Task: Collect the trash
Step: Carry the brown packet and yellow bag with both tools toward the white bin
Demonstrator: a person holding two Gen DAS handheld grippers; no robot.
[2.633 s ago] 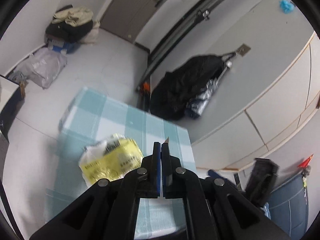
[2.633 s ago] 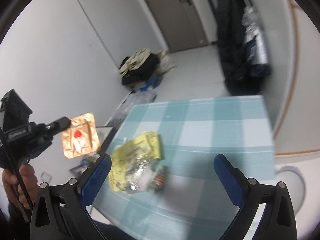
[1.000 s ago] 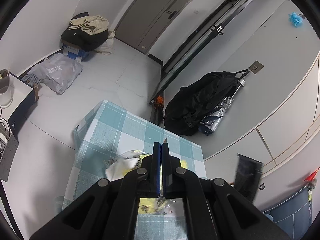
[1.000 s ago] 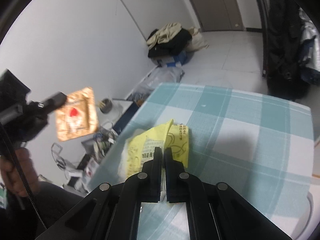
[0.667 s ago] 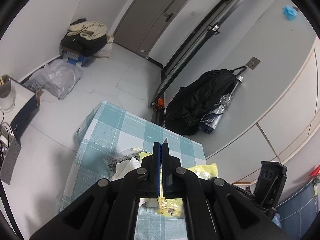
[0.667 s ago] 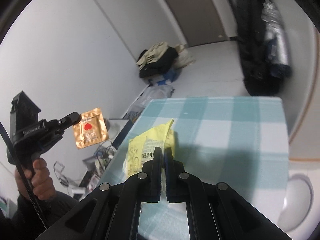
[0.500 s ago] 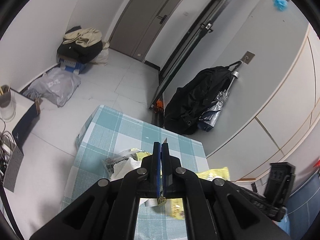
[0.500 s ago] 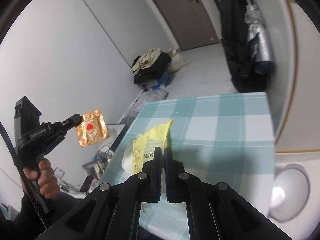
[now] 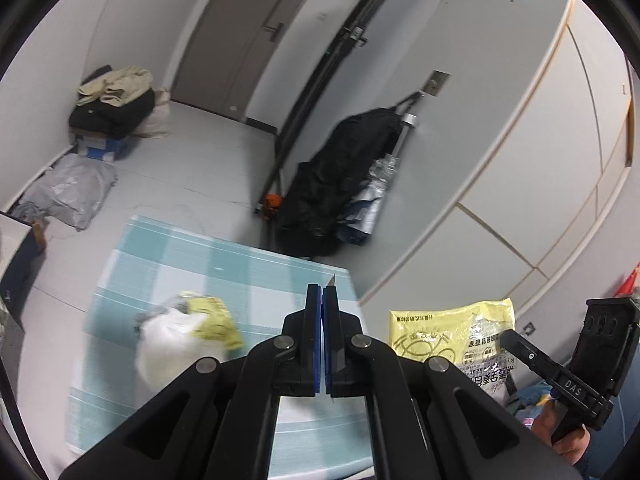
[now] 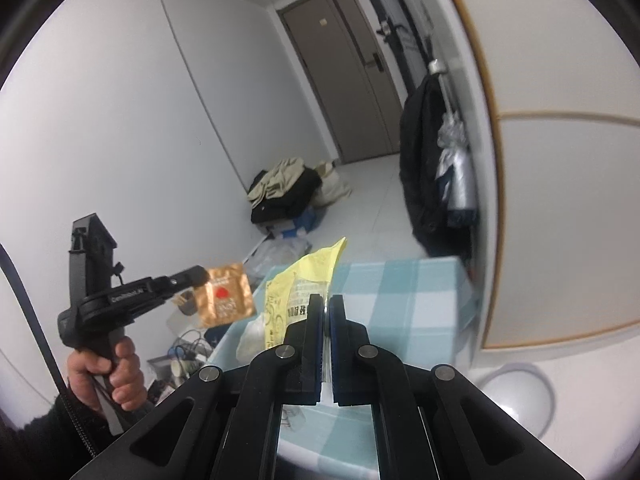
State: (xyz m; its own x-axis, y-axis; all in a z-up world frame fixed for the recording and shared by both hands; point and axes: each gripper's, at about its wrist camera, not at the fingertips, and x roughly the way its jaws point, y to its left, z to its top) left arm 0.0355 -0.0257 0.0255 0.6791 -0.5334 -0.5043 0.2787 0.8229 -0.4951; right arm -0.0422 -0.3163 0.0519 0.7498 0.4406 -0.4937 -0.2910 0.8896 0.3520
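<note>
My left gripper (image 9: 322, 296) is shut on a gold foil packet with a red heart (image 10: 226, 300); in its own view only the packet's thin edge (image 9: 333, 279) shows between the pads. In the right wrist view a hand holds that left gripper (image 10: 198, 274) up at the left. My right gripper (image 10: 324, 304) is shut on a yellow printed wrapper (image 10: 304, 280), held in the air to the right of the table (image 9: 200, 256), where the left wrist view shows the wrapper (image 9: 452, 344) flat-on. A white plastic bag with a yellow wrapper (image 9: 180, 332) lies on the teal checked cloth.
A white round bin-like thing (image 10: 516, 392) stands on the floor right of the table (image 10: 400, 300). A black coat with an umbrella (image 9: 340, 184) hangs on the wall beyond. A clothes pile (image 9: 112, 100) and a grey bag (image 9: 68, 192) lie by the far left wall.
The right gripper, open earlier, shut on the yellow wrapper and lifted it off the table, up and to the right. The left gripper with the gold packet also rose and shifted.
</note>
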